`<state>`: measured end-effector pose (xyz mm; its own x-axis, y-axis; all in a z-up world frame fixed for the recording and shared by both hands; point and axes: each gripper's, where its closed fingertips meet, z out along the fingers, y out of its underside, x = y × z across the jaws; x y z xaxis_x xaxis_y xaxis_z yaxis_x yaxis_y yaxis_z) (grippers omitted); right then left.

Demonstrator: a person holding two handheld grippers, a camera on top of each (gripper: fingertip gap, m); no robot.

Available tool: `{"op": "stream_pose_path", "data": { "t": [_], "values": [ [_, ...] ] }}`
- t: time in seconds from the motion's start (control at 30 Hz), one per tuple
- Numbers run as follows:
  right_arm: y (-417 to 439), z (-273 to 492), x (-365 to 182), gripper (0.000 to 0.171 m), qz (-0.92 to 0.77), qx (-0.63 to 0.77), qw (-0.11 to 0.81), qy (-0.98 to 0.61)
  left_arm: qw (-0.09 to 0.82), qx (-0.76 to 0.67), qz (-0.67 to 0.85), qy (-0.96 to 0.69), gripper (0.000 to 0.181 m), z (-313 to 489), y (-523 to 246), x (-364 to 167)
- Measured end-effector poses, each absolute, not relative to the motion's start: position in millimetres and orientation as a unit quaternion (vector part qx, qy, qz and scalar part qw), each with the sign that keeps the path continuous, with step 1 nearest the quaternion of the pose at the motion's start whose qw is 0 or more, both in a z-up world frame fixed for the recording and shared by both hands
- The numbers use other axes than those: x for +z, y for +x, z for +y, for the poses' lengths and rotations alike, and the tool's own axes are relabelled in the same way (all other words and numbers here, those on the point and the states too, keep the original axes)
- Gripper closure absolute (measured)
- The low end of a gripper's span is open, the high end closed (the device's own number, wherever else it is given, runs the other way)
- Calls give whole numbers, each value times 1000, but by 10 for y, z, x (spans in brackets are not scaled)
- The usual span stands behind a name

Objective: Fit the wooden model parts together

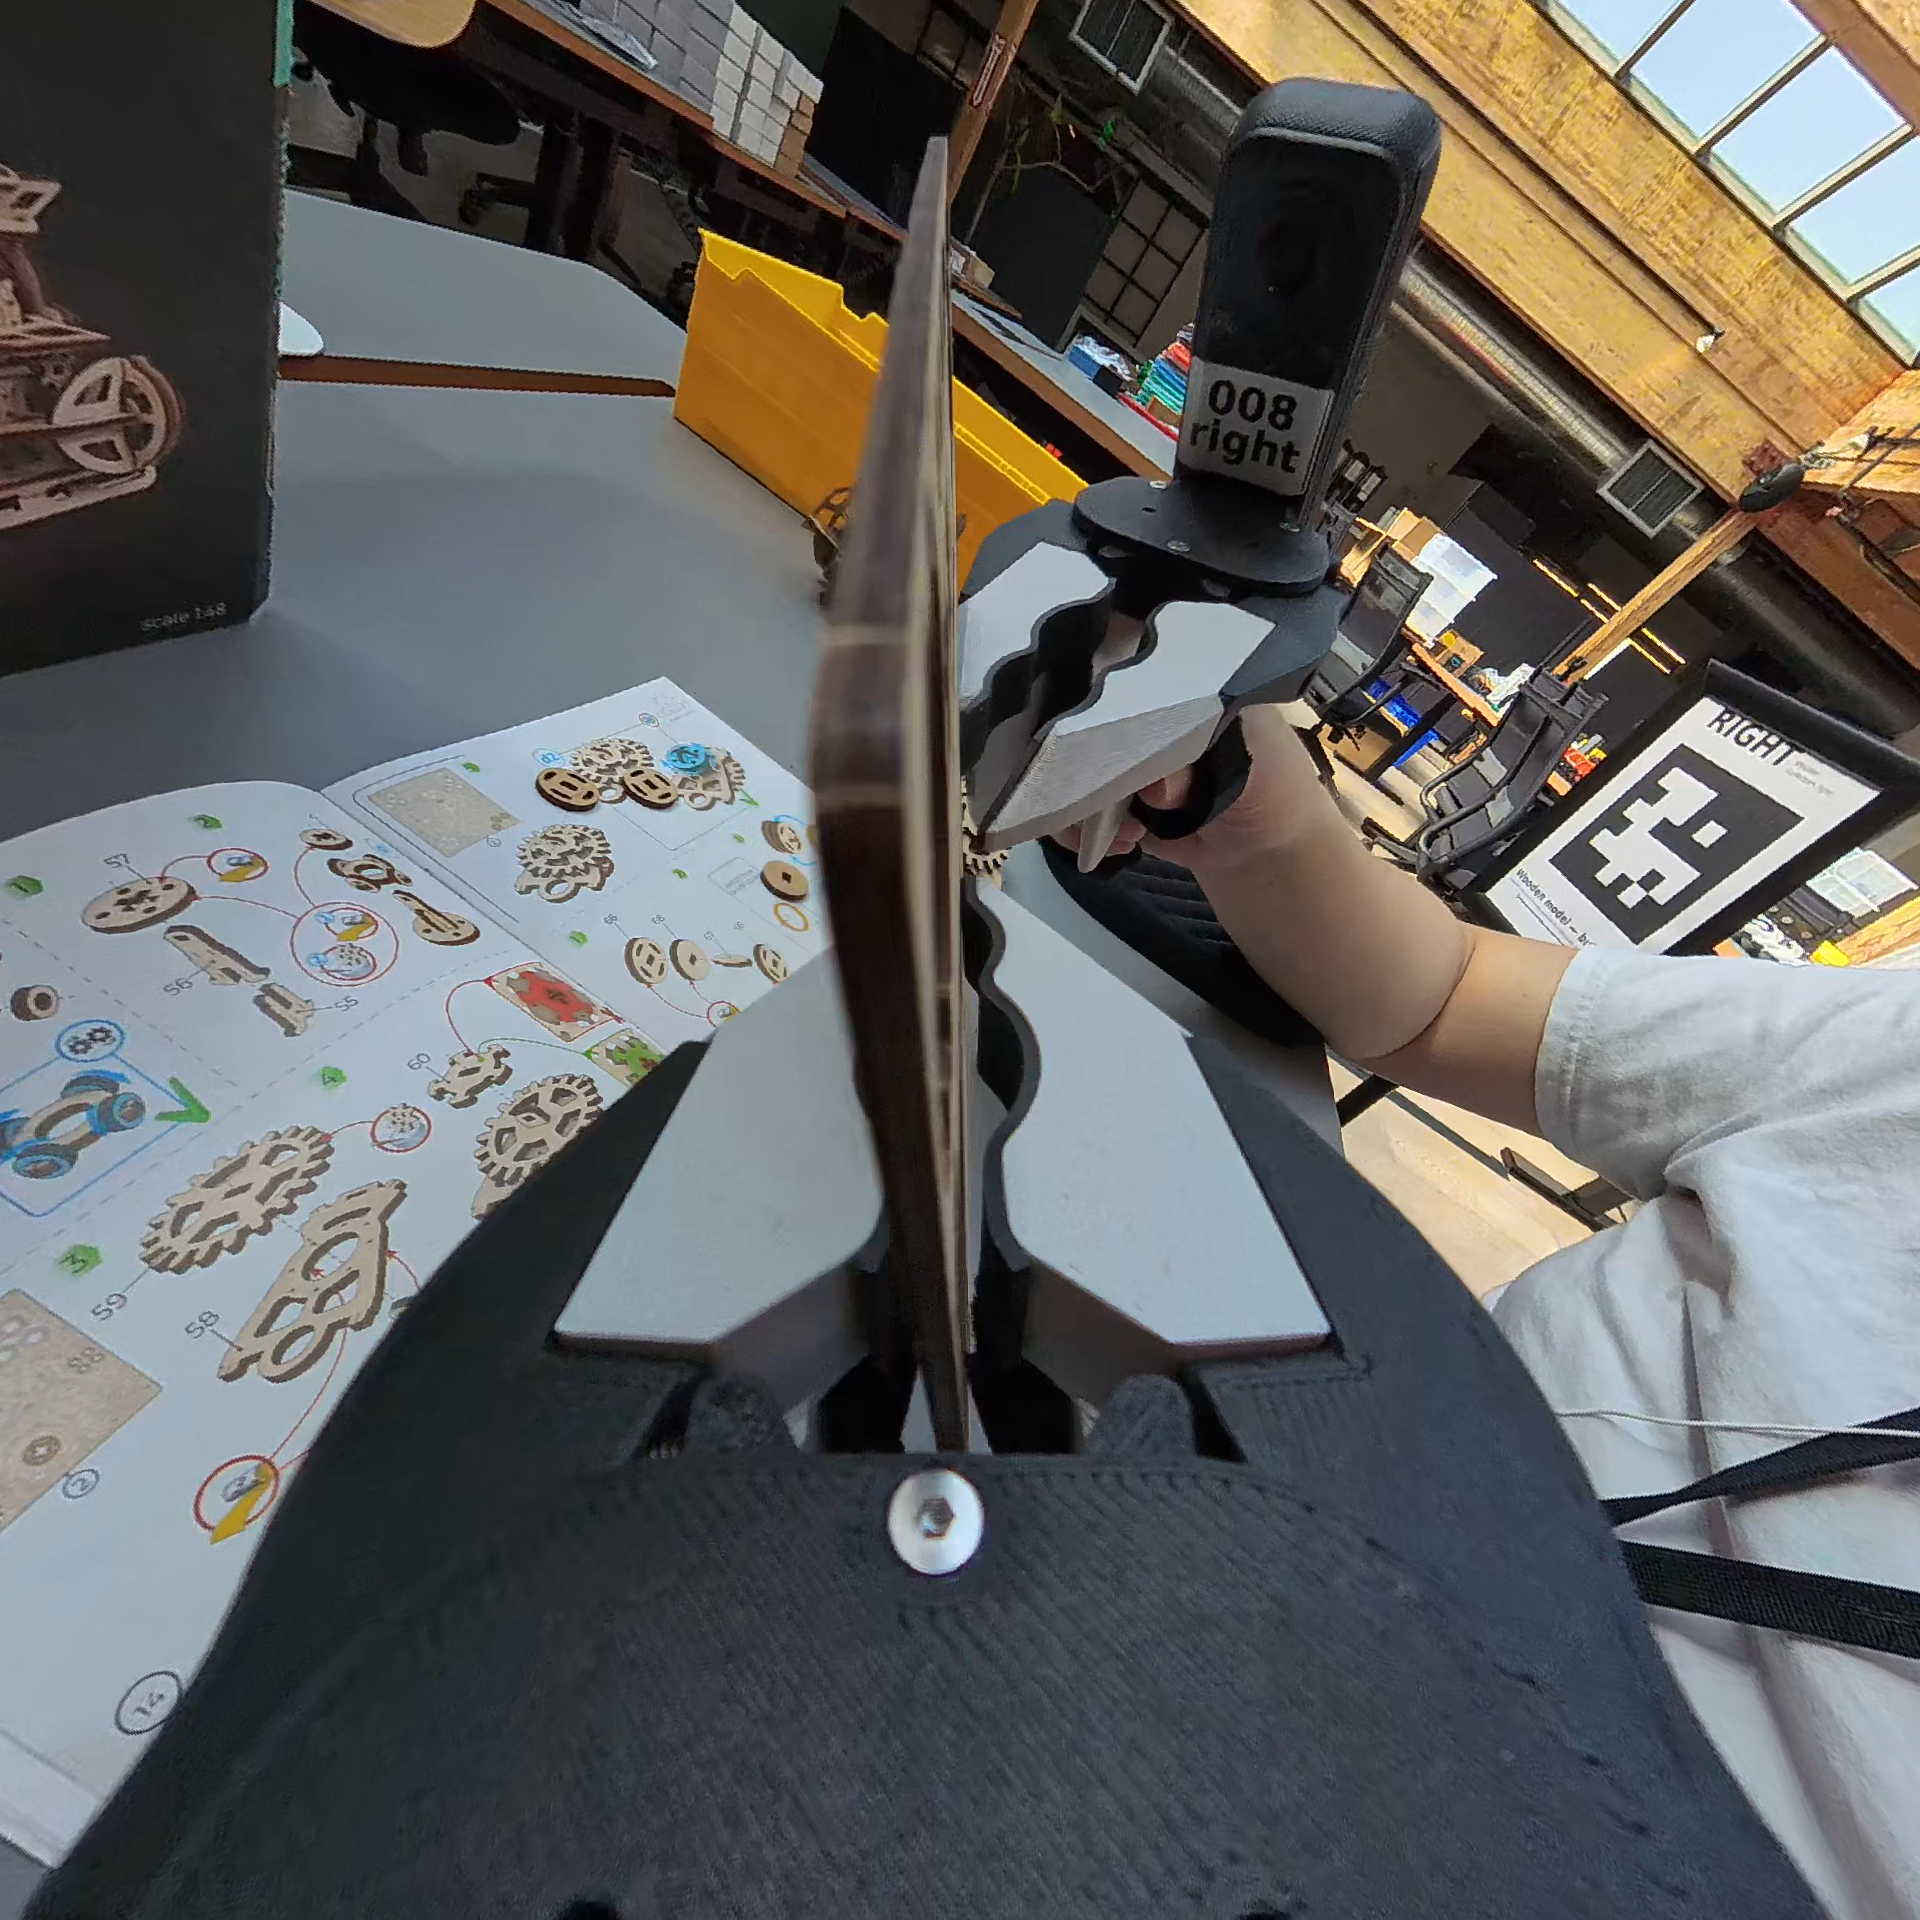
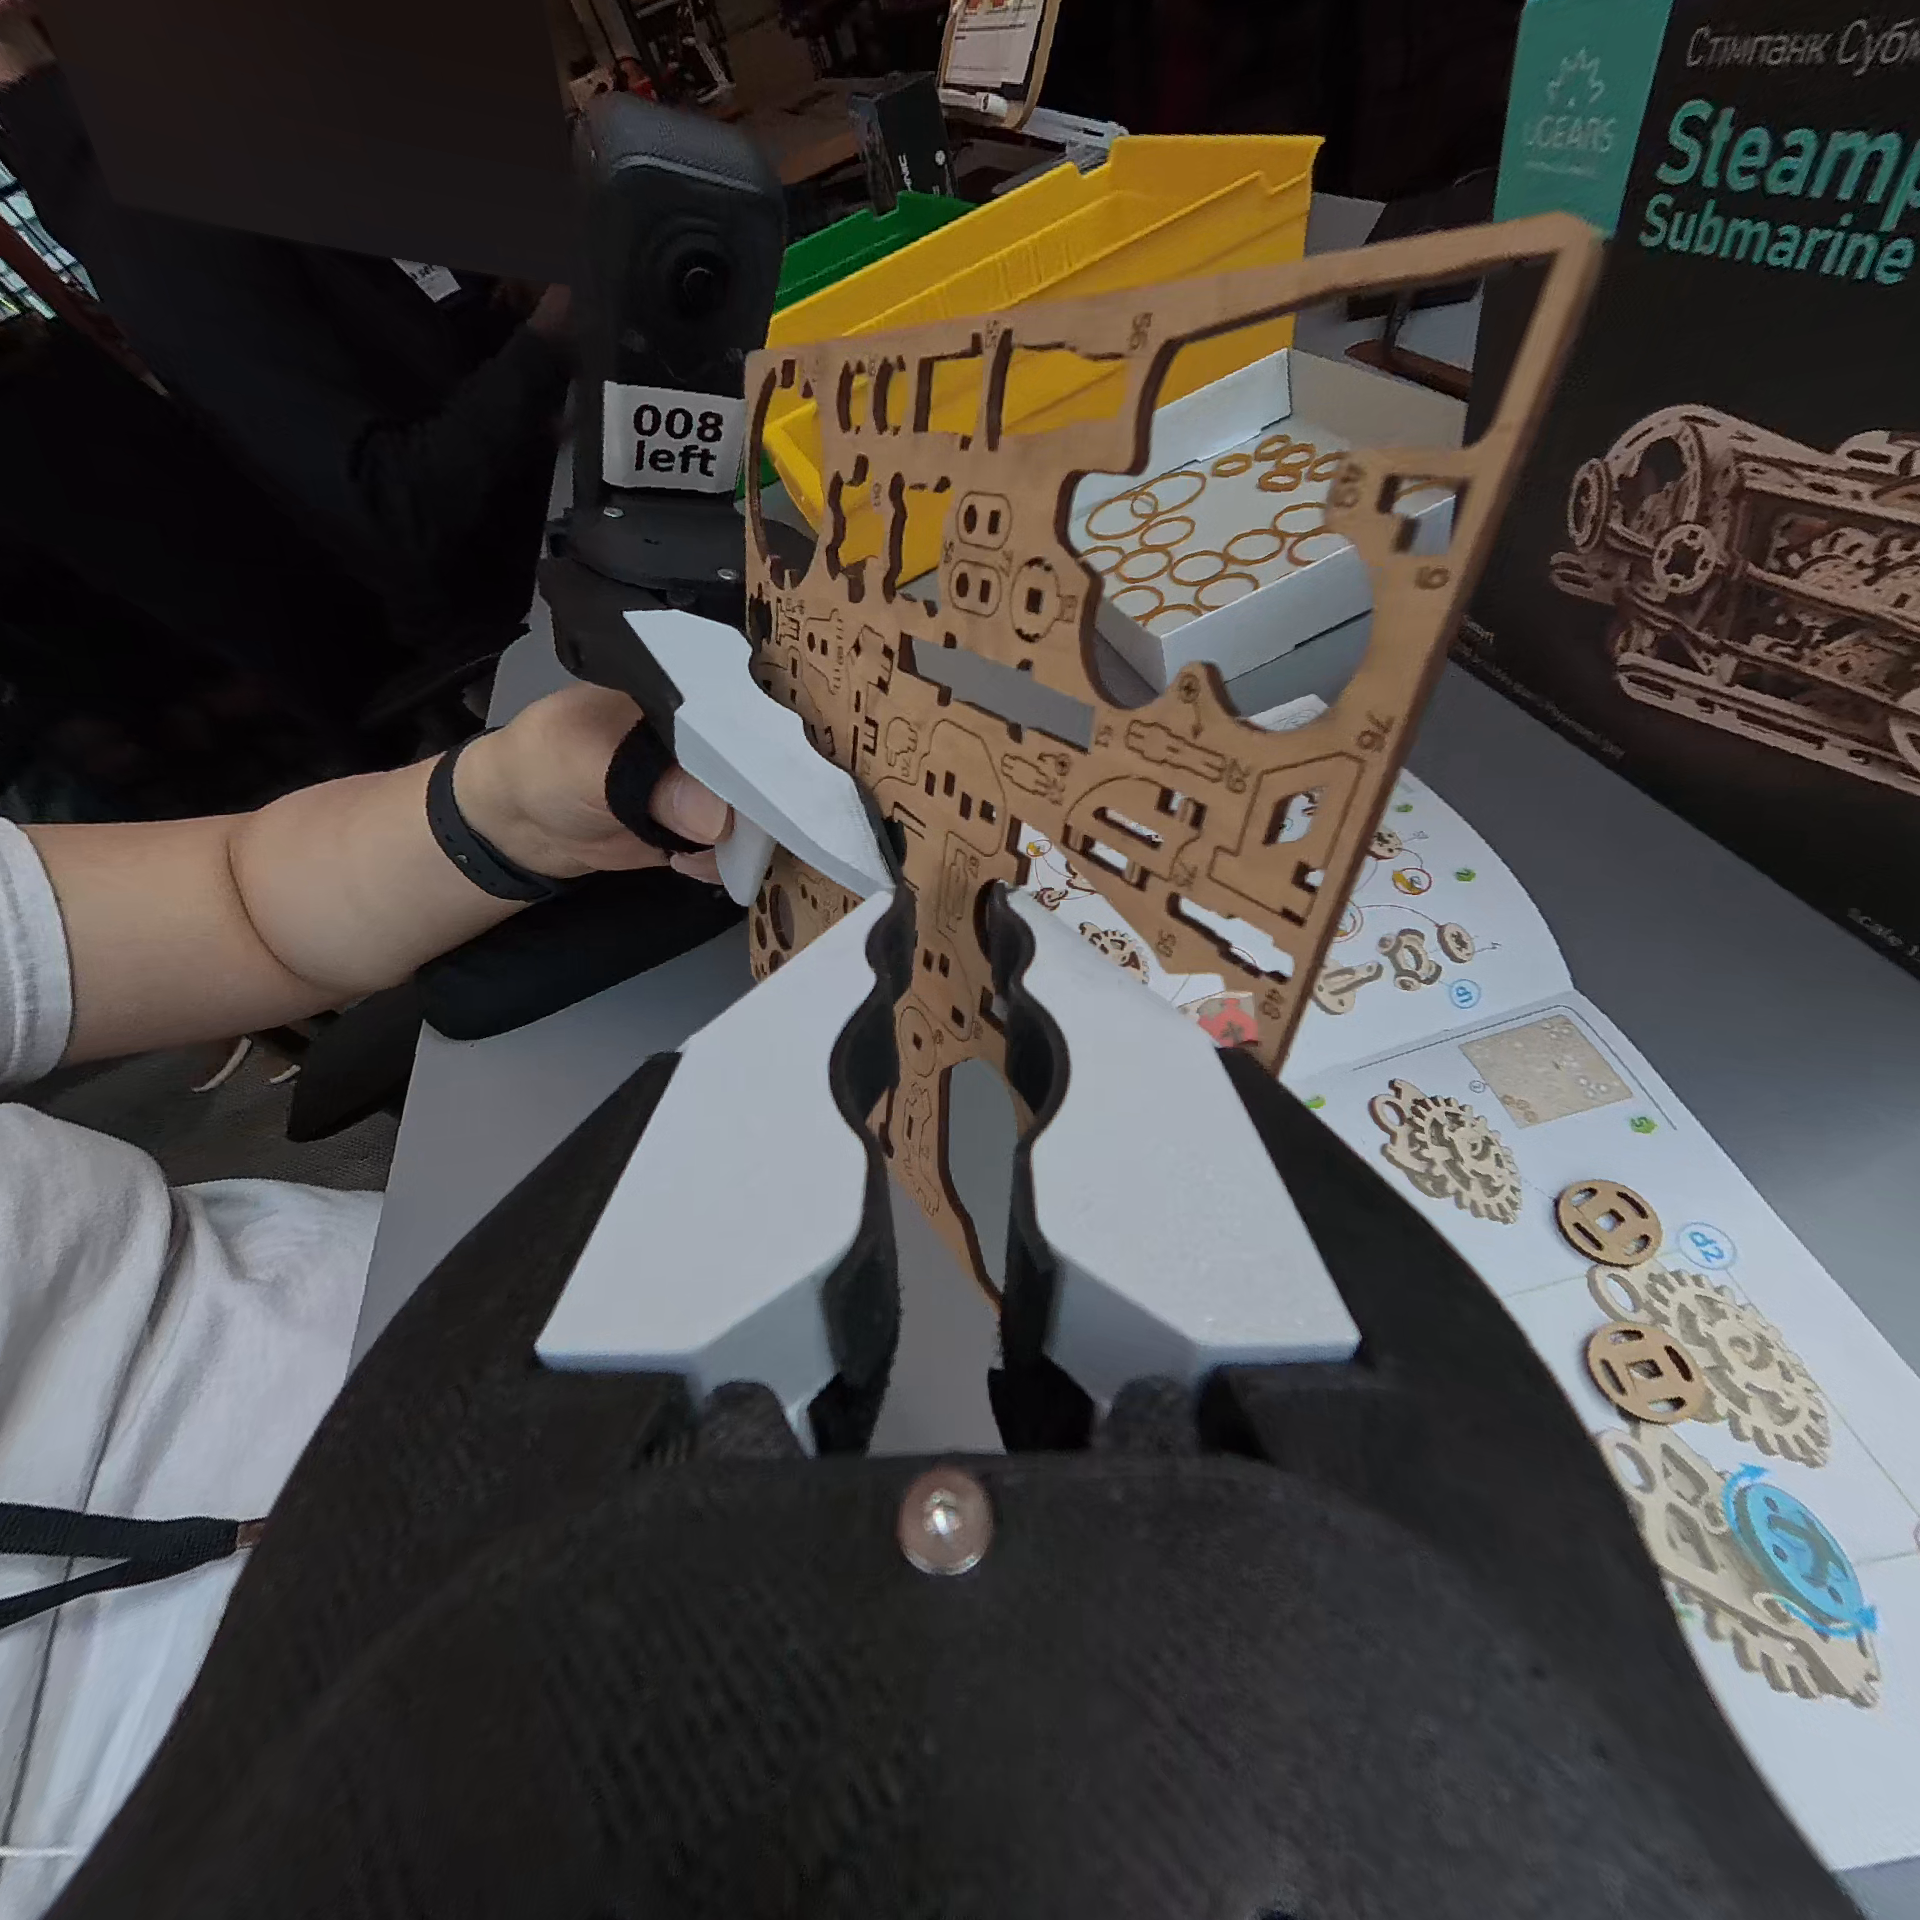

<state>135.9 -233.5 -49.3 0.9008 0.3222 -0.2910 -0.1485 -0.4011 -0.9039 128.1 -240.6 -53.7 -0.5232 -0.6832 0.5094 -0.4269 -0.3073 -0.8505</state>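
While the grey table [image 1: 499,540] carries everything, the dark model box [image 2: 1756,499] stands upright at its far side, with the open instruction booklet [image 1: 343,1039] lying flat before it. Beside the box sits a yellow bin [image 2: 1132,239]; its contents cannot be seen. Nearer lies a shallow white tray [image 2: 1226,613] holding loose thin wooden rings. Held upright above the booklet is the wooden parts sheet [image 2: 1143,665], many pieces already punched out. The left gripper [image 1: 935,1039] is clamped on the sheet's edge. The right gripper [image 2: 940,914] stands slightly parted with its tips at the sheet's face; whether they pinch anything cannot be told.
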Motion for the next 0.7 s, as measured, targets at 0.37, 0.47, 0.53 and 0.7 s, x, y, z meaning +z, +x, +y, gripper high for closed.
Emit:
{"op": "stream_pose_path", "data": {
  "t": [0.37, 0.47, 0.53, 0.7],
  "values": [
    [1393, -2356, -478, 164, -16, 261, 534, -804, 99, -651, 582, -478, 180, -2430, 1283, -536],
    [1397, -2353, -459, 164, -1, 273, 535, -799, 102, -653, 579, -478, 180, -2425, 1285, -520],
    [1404, -2349, -466, 165, 6, 279, 535, -797, 106, -650, 580, -479, 180, -2422, 1286, -525],
    [1411, -2353, -467, 163, 14, 281, 531, -800, 102, -654, 576, -481, 180, -2426, 1295, -528]
  ]
}}
